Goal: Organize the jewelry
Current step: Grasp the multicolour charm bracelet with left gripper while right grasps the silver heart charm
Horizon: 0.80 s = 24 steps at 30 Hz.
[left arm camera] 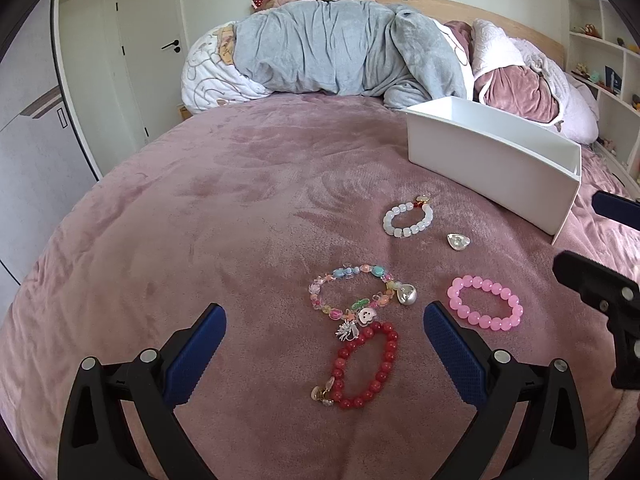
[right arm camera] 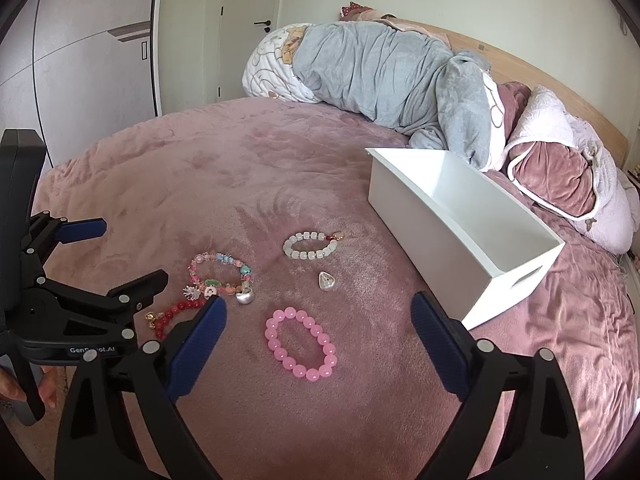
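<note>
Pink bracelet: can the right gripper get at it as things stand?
Probably yes. The pink bracelet lies flat on the blanket, apart from the other jewelry, between the right gripper's open fingers, with nothing covering it.

A grey blanket (left arm camera: 340, 52) is heaped on a quilt across the upper frame, white door (left arm camera: 154, 52) upper left.

Four bead bracelets lie on the bed: one red bracelet (left arm camera: 366, 366) at lower centre, one pink bracelet (left arm camera: 485, 303) at right, one multicoloured charm bracelet (left arm camera: 356, 294) in the middle, and one white bracelet (left arm camera: 409, 220) above them. One loose silver heart charm (left arm camera: 457, 241) lies right of centre. One white box (left arm camera: 492, 162) sits at upper right.
</note>
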### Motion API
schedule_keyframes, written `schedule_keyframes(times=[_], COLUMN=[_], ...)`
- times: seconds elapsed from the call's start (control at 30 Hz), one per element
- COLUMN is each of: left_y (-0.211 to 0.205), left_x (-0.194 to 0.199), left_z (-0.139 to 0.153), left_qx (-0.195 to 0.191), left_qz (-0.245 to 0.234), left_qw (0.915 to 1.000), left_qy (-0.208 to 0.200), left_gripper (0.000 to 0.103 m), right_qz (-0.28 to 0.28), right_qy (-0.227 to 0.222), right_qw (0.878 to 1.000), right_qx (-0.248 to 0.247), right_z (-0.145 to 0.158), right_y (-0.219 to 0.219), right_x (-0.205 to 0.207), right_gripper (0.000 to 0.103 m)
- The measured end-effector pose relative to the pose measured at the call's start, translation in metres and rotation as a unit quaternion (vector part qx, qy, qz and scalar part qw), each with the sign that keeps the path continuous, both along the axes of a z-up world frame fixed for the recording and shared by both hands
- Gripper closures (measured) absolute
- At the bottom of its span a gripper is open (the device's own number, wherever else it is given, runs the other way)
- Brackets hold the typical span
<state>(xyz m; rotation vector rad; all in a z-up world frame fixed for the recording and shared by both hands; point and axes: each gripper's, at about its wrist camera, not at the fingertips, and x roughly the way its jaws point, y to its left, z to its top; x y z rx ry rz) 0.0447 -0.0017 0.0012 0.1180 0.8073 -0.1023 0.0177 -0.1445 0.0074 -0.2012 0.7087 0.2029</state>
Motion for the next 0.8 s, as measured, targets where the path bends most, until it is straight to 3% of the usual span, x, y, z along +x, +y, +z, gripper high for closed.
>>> schedule_keyframes(times=[0.3, 0.47, 0.53, 0.6, 0.77, 0.8], left_y=[0.009, 0.023, 0.028, 0.033, 0.039, 0.038], left_x=[0.056, 0.082, 0.091, 0.095, 0.103, 0.104], left_z=[-0.022, -0.044, -0.054, -0.066, -0.091, -0.092], left_qx=[0.023, 0.001, 0.001, -0.006, -0.021, -0.021], left_qz=[-0.001, 0.001, 0.006, 0.008, 0.000, -0.002], left_qw=[0.9997, 0.9994, 0.9988, 0.9976, 0.9943, 0.9946], left_qy=[0.012, 0.036, 0.049, 0.069, 0.104, 0.101], left_gripper=[0.003, 0.004, 0.013, 0.033, 0.037, 0.040], right_qz=[0.022, 0.019, 0.017, 0.013, 0.020, 0.026], right_qy=[0.049, 0.070, 0.086, 0.103, 0.152, 0.157], right_qw=[0.999, 0.997, 0.996, 0.995, 0.988, 0.987], right_qx=[-0.006, -0.012, -0.012, -0.003, 0.011, 0.018], right_z=[-0.024, -0.046, -0.057, -0.069, -0.102, -0.107], right_y=[0.006, 0.002, -0.001, -0.007, -0.020, -0.022], right_x=[0.076, 0.118, 0.132, 0.138, 0.141, 0.140], right_gripper=[0.041, 0.052, 0.055, 0.058, 0.066, 0.072])
